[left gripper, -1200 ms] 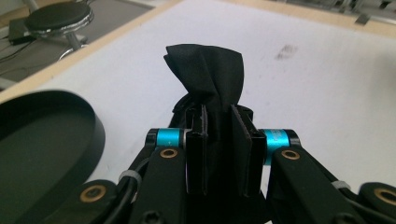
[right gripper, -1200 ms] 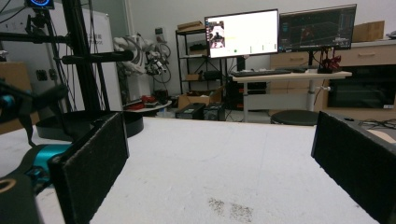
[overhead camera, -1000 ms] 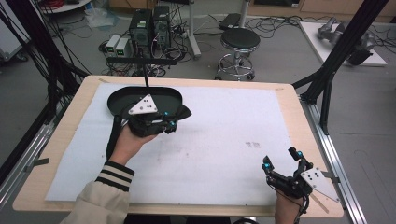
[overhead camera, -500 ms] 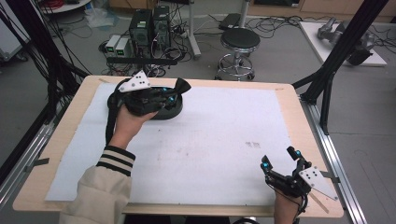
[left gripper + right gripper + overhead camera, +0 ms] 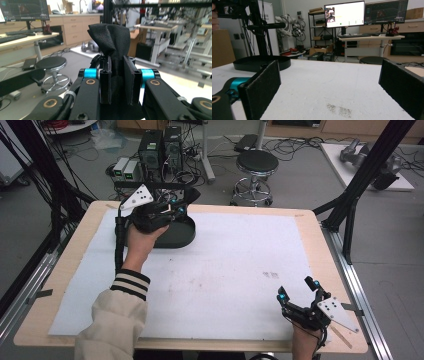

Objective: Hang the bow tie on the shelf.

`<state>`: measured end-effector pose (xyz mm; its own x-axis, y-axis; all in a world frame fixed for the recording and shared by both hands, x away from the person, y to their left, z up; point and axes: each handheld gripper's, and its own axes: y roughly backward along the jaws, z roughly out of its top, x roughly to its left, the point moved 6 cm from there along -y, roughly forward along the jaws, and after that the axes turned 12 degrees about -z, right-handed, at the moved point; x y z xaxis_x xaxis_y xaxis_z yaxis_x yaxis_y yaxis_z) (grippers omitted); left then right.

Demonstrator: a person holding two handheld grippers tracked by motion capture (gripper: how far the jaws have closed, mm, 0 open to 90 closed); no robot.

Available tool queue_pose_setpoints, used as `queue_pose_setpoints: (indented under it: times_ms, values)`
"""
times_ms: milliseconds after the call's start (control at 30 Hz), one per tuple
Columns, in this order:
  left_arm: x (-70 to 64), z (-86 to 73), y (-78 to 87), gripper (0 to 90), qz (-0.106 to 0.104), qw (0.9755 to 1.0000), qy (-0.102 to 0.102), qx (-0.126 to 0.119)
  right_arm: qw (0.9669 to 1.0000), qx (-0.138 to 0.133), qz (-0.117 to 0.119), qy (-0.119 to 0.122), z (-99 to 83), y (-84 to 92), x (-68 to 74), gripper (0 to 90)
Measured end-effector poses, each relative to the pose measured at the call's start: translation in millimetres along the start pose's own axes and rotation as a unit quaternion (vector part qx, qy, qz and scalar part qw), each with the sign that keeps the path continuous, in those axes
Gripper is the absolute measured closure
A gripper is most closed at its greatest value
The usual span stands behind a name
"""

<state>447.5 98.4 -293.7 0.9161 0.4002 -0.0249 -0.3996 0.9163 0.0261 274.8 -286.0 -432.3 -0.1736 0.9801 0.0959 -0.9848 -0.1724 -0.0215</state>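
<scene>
We've swung the left gripper [image 5: 175, 210] further back over the black tray [image 5: 175, 235], jaws pinching black fabric [image 5: 112, 37]; right gripper [image 5: 298, 296] unmoved, jaws wide open, empty.

Two tools [image 5: 175, 209] [image 5: 298, 293], one black fabric item [image 5: 172, 231], perhaps a hat; one stool [image 5: 257, 163].

Robotics laboratory. A worktop [image 5: 75, 250] covered by a white sheet [image 5: 225, 270] stands inside a black strut frame [image 5: 367, 170] on a grey floor. Behind it: computers [image 5: 161, 147] with tangled cables [image 5: 295, 142], a round stool [image 5: 256, 165], and a robot arm [image 5: 367, 160] lying on a board. Benches carry monitors [image 5: 344, 13], a keyboard [image 5: 350, 35], shelving [image 5: 317, 27] and wooden cabinets [image 5: 75, 27].
</scene>
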Motion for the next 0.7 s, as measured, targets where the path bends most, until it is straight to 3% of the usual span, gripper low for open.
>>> queue_pose_setpoints:
  times_ms: [233, 467, 700]
  values:
    - [16.0, -2.6, -1.1, 77.0, -0.001, 0.9993, 0.011, -0.036, 1.0000, 0.005, 0.003, 0.004, -2.9, -3.2, 1.2, 3.0]
    - [27.5, -7.5, -2.8, 77.0, -0.013, 0.9988, 0.019, -0.044, 0.9999, 0.003, -0.002, -0.011, -3.6, -2.5, -3.3, 3.0]
    - [33.4, 3.5, -13.2, 77.0, -0.020, 0.9990, 0.005, -0.039, 1.0000, 0.006, -0.001, -0.006, -5.6, -5.6, -3.6, 3.0]
